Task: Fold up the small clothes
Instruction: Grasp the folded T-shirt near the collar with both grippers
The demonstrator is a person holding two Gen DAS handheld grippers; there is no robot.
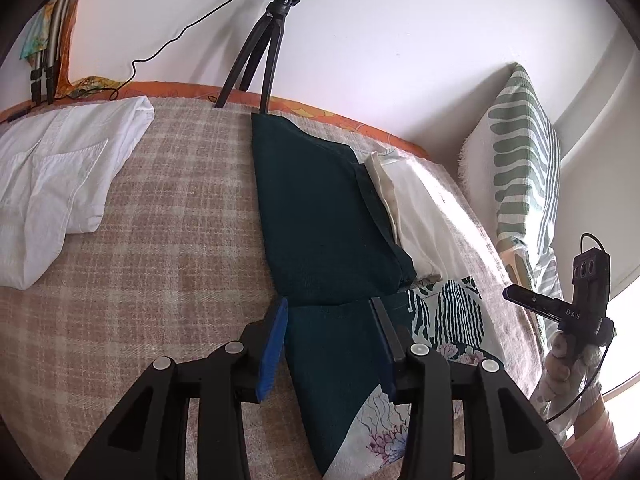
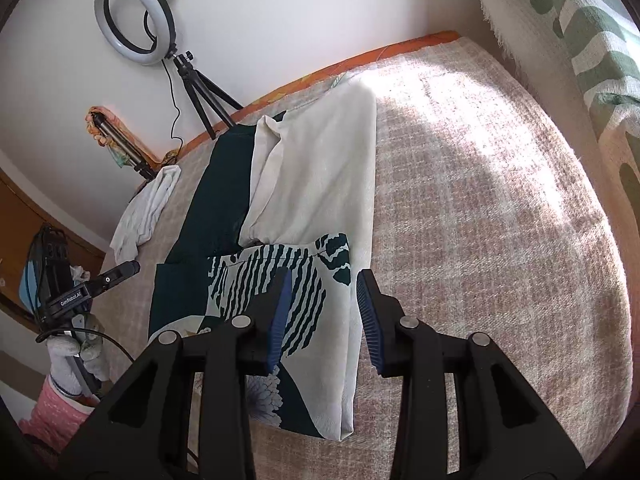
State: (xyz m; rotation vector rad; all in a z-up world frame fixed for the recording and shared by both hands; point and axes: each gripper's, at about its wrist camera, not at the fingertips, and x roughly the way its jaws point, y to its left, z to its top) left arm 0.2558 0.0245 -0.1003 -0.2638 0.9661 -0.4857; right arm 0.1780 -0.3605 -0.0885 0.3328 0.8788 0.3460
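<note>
A dark teal and cream printed garment [image 1: 324,220] lies in a long folded strip on the checked blanket; it also shows in the right wrist view [image 2: 312,200]. Its near part carries a striped leaf and flower print [image 2: 280,280]. My left gripper [image 1: 332,312] is open, its jaws straddling the teal near end just above the cloth. My right gripper [image 2: 322,292] is open above the printed near end, empty. The right gripper also appears at the right of the left wrist view [image 1: 560,304], and the left gripper at the left of the right wrist view [image 2: 96,284].
A folded white garment [image 1: 60,184] lies at the left of the blanket [image 1: 168,240]. A ring light on a black tripod [image 2: 136,16] stands at the far edge by the wall. A green-striped cushion [image 1: 520,160] leans at the right.
</note>
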